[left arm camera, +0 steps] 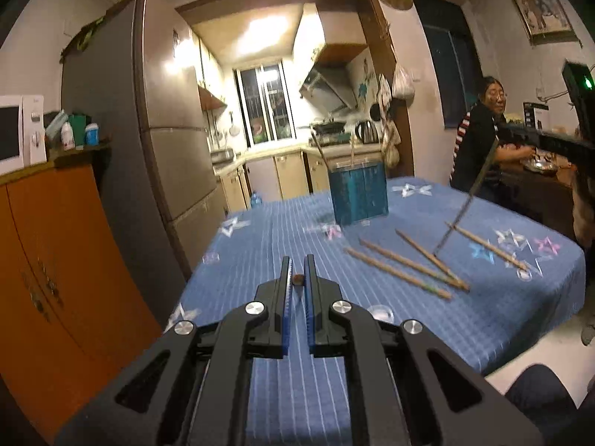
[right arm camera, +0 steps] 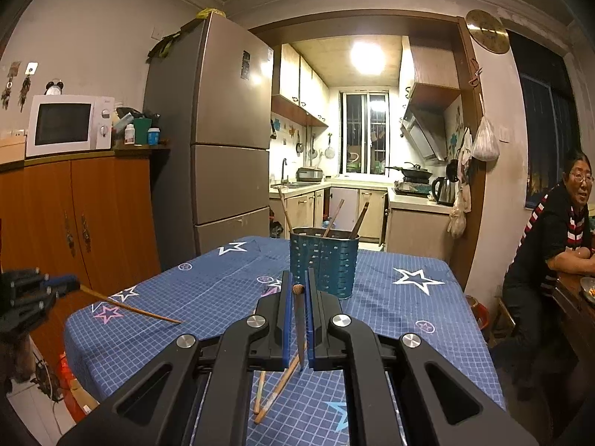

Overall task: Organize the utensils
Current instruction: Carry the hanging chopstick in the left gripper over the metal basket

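Your left hand-held gripper (left arm camera: 298,278) pinches one chopstick (right arm camera: 130,307), low in the frame. Your right hand-held gripper (right arm camera: 298,289) pinches another stick (right arm camera: 299,329). Four chopsticks (left arm camera: 409,264) lie on the bench (left arm camera: 483,297), right of centre. The blue holder (right arm camera: 323,262) stands behind, mid-frame.

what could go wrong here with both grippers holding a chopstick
1. Each chopstick is pinched near one end only: the left gripper shows just its tip, and in the right gripper the long free end hangs down, so either could swivel or slip.
2. The blue holder already has sticks leaning in it; a tilted chopstick may catch the rim.
3. The hanging tip could knock the loose chopsticks on the tablecloth.
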Tool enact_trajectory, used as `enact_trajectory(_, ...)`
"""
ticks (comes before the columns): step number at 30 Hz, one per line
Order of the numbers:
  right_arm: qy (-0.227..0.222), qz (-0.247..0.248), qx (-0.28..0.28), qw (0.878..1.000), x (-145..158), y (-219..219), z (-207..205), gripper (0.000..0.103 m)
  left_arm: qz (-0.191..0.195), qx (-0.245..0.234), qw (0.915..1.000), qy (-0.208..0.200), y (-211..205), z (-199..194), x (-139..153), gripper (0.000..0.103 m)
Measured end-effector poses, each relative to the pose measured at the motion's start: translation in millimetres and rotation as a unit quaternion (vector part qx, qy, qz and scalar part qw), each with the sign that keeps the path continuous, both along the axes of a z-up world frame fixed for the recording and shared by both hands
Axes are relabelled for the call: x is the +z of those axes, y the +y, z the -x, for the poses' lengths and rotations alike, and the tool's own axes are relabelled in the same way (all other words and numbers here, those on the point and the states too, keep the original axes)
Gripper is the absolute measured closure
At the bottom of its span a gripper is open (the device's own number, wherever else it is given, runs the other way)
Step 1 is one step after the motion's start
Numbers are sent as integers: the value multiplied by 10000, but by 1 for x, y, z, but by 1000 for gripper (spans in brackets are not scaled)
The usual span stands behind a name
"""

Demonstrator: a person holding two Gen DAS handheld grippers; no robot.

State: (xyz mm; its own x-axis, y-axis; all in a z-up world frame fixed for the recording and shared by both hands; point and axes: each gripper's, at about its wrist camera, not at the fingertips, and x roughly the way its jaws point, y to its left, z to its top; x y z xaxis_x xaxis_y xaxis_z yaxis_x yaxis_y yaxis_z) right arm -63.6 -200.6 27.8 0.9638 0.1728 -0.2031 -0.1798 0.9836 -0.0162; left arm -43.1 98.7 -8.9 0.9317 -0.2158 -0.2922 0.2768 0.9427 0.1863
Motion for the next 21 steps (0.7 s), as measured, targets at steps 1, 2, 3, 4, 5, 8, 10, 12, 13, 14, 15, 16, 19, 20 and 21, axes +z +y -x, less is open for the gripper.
enact_trajectory(1, -1, -21, 15, 10000, 1, -1, -1, 95, 32, -24, 10000, -27, -1, -8, 7, 98)
enact_trajectory(2, 3, -34, 21, 10000, 2, -2, -2, 95, 50, -21, 10000, -45, -2, -13, 11, 98)
enact_trajectory(3, 1, -43, 29, 10000, 3, -3, -4, 95, 72, -23, 9999, -79, -2, -19, 16, 98)
enact_trajectory(4, 8, -58, 45, 10000, 4, -4, -6, 95, 106, -59, 9999, -78, -4, -28, 22, 98)
enact_trajectory(5, 20, -80, 62, 9999, 5, -5, -8, 95, 160, -75, 9998, -61, -4, -35, 26, 98)
enact_trajectory(8, 72, -187, 127, 9997, 9, -10, -19, 95, 315, -142, 9994, 28, -7, -59, 40, 98)
enact_trajectory(10, 91, -202, 143, 9997, 12, -13, -27, 95, 444, -178, 9987, 155, -8, -77, 48, 98)
enact_trajectory(12, 142, -248, 187, 9994, 16, -15, -37, 95, 510, -178, 9982, 255, -9, -92, 54, 98)
enact_trajectory(13, 154, -258, 200, 9993, 18, -16, -40, 95, 561, -190, 9978, 313, -9, -99, 56, 98)
enact_trajectory(14, 163, -263, 216, 9993, 20, -16, -45, 95, 612, -192, 9973, 364, -10, -108, 60, 98)
enact_trajectory(15, 165, -267, 222, 9993, 23, -17, -49, 95, 618, -191, 9972, 370, -11, -113, 62, 98)
enact_trajectory(16, 167, -275, 238, 9992, 27, -18, -54, 95, 641, -226, 9969, 394, -14, -121, 66, 98)
enact_trajectory(19, 143, -282, 259, 9992, 39, -21, -67, 95, 675, -303, 9965, 389, -21, -133, 76, 98)
enact_trajectory(20, 132, -286, 265, 9992, 43, -22, -72, 95, 696, -348, 9962, 389, -25, -138, 80, 98)
enact_trajectory(21, 123, -290, 271, 9991, 48, -23, -77, 95, 713, -390, 9960, 385, -28, -143, 84, 98)
